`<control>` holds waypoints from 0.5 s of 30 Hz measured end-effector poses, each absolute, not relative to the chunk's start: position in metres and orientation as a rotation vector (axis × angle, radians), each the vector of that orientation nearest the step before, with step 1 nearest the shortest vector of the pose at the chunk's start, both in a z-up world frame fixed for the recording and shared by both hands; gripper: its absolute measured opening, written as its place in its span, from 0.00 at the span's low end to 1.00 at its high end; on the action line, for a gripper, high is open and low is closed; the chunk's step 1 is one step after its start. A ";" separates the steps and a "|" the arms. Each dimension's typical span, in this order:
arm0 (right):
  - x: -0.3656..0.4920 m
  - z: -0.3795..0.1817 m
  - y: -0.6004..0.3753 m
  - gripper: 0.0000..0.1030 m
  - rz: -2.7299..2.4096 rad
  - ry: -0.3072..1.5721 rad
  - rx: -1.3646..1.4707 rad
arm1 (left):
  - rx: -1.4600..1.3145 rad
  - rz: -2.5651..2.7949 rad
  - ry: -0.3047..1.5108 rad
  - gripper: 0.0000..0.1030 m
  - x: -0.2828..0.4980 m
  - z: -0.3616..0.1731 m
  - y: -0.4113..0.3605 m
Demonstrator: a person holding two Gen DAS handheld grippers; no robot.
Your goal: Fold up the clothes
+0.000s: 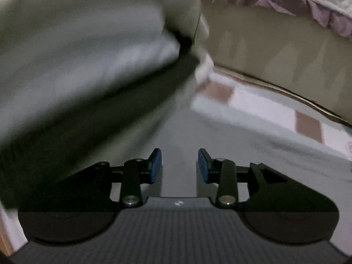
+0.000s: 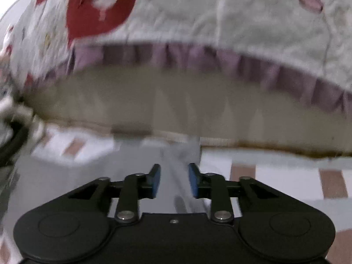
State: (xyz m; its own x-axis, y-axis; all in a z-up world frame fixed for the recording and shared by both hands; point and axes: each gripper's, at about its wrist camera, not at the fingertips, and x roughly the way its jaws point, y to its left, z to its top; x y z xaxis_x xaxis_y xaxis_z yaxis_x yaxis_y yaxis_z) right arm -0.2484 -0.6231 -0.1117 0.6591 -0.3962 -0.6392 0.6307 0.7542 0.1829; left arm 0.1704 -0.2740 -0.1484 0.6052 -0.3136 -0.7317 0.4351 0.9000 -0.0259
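A grey garment (image 1: 242,136) lies spread on the floor under my left gripper (image 1: 180,165), which is open with nothing between its blue pads. To its left a large pale fold of cloth (image 1: 77,55) rises up, blurred, with a dark shadow beneath it. In the right wrist view the same grey garment (image 2: 88,176) lies below my right gripper (image 2: 174,181). That gripper is open, and a raised ridge of grey cloth (image 2: 182,198) runs between its fingers without being pinched.
A bed stands close ahead, with a beige side panel (image 2: 176,101), a purple ruffle (image 2: 275,74) and a white quilt with a red print (image 2: 198,11). White and brown floor tiles (image 2: 286,176) show to the right. A dark object (image 2: 13,140) sits at the left edge.
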 end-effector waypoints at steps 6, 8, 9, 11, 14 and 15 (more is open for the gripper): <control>-0.226 -0.136 -0.625 0.45 -0.497 0.763 0.421 | 0.084 -0.462 0.959 0.46 0.187 -0.158 -0.266; -0.211 -0.146 -0.622 0.47 -0.477 0.814 0.383 | 0.089 -0.478 0.944 0.46 0.189 -0.158 -0.269; -0.207 -0.152 -0.620 0.48 -0.487 0.833 0.360 | 0.092 -0.486 0.936 0.46 0.190 -0.158 -0.270; -0.203 -0.161 -0.617 0.50 -0.506 0.857 0.327 | 0.090 -0.520 0.933 0.46 0.190 -0.160 -0.277; -0.200 -0.170 -0.615 0.53 -0.526 0.881 0.292 | 0.103 -0.578 0.921 0.47 0.187 -0.163 -0.292; -0.199 -0.171 -0.614 0.53 -0.530 0.886 0.284 | 0.121 -0.589 0.904 0.49 0.185 -0.163 -0.298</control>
